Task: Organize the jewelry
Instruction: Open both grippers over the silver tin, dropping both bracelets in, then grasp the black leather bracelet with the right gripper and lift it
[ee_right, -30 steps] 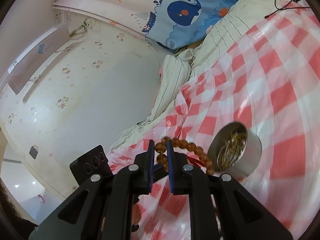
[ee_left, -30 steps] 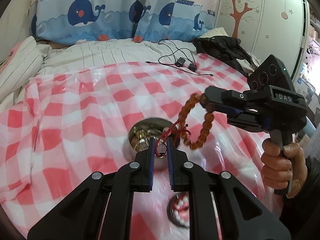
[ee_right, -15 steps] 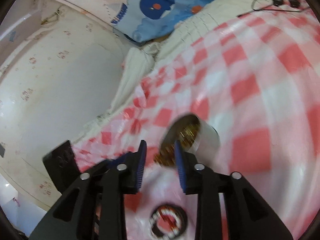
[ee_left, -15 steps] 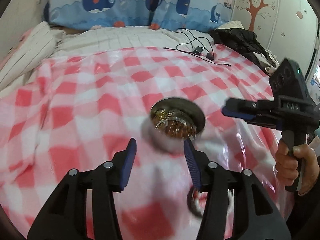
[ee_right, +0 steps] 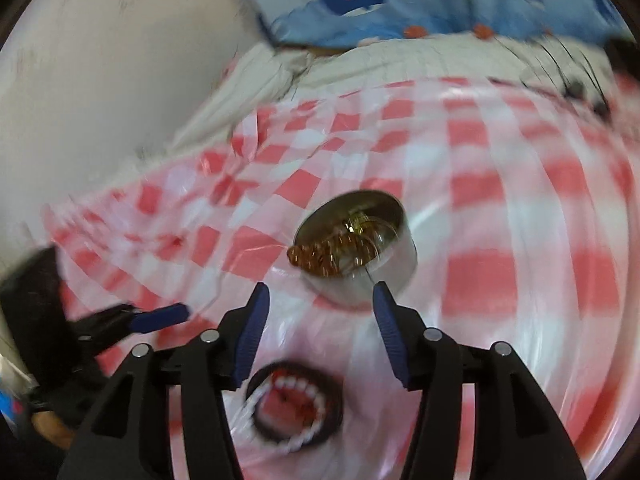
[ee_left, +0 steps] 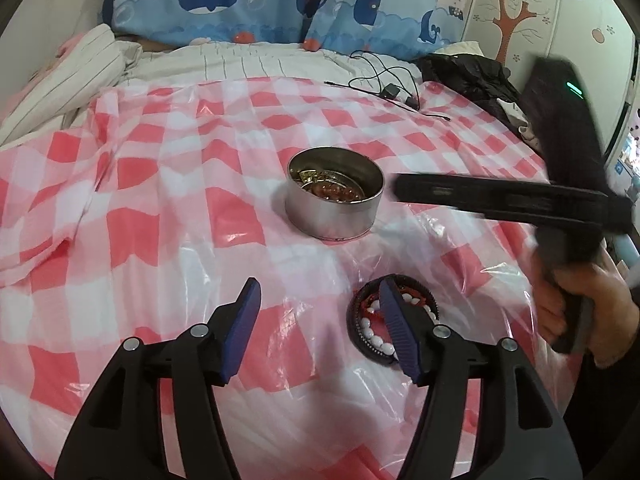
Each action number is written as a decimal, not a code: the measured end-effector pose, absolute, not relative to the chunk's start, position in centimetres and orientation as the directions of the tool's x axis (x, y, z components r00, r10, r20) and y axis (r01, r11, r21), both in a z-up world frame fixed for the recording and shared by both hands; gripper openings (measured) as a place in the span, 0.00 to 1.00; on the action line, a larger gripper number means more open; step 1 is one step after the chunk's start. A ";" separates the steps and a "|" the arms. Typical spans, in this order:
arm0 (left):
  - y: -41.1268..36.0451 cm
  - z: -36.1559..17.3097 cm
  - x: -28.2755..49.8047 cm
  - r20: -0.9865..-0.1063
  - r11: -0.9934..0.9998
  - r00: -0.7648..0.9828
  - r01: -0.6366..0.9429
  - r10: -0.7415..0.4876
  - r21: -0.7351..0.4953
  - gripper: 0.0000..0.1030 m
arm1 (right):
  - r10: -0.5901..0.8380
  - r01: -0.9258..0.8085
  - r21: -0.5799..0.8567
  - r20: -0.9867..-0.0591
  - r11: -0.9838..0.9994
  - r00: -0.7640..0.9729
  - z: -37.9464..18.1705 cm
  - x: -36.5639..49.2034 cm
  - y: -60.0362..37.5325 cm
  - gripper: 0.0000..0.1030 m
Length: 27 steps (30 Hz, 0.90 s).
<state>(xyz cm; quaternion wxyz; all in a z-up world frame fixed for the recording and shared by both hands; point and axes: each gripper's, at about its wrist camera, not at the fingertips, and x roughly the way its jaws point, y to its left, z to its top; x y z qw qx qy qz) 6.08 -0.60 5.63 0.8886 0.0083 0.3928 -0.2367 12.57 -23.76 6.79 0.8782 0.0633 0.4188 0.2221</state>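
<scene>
A round metal tin (ee_left: pixel 334 194) stands on the red-and-white checked cloth (ee_left: pixel 160 208). An amber bead bracelet (ee_left: pixel 336 191) lies inside it on gold jewelry; in the blurred right wrist view the bracelet (ee_right: pixel 320 256) hangs partly over the tin's rim (ee_right: pixel 404 256). A coil of black, white and red bracelets (ee_left: pixel 374 330) lies on the cloth near me, also in the right wrist view (ee_right: pixel 296 412). My left gripper (ee_left: pixel 318 320) is open and empty, its right finger over the coil. My right gripper (ee_right: pixel 318 330) is open and empty just short of the tin; it shows in the left wrist view (ee_left: pixel 400 188).
Black cables with a charger (ee_left: pixel 390 88) and a dark garment (ee_left: pixel 472 76) lie at the far right of the bed. Whale-print pillows (ee_left: pixel 256 4) and a striped quilt (ee_left: pixel 60 76) line the back.
Both grippers held the amber bracelet above the tin a second ago. Both have opened and drawn back, and the bracelet has dropped into the tin.
</scene>
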 end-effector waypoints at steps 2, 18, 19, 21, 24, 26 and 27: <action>-0.8 5.6 6.2 -0.704 0.887 0.579 0.431 -0.411 -0.164 0.61 | 0.409 -0.344 0.251 -0.738 0.905 0.537 6.2 14.3 -22.7 0.52; 0.2 6.3 6.4 -0.716 0.907 0.595 0.399 -0.366 -0.132 0.65 | 0.394 -0.278 0.283 -0.729 0.918 0.559 4.8 7.3 -27.6 0.62; 0.4 6.4 6.4 -0.712 0.910 0.600 0.390 -0.365 -0.138 0.65 | 0.403 -0.279 0.294 -0.733 0.914 0.548 4.4 6.4 -27.9 0.62; 0.6 6.5 6.4 -0.710 0.913 0.605 0.383 -0.361 -0.138 0.65 | 0.421 -0.286 0.312 -0.746 0.906 0.516 3.5 5.3 -27.9 0.47; 0.5 6.5 6.5 -0.712 0.911 0.601 0.388 -0.363 -0.137 0.65 | 0.448 -0.338 0.310 -0.745 0.888 0.494 3.4 4.9 -26.5 0.29; 0.3 6.5 6.4 -0.717 0.909 0.596 0.397 -0.362 -0.129 0.65 | 0.449 -0.352 0.301 -0.743 0.887 0.496 3.4 5.0 -25.6 0.27; 0.3 6.5 6.4 -0.719 0.909 0.596 0.398 -0.359 -0.124 0.65 | 0.447 -0.350 0.300 -0.746 0.887 0.493 3.2 5.2 -25.2 0.27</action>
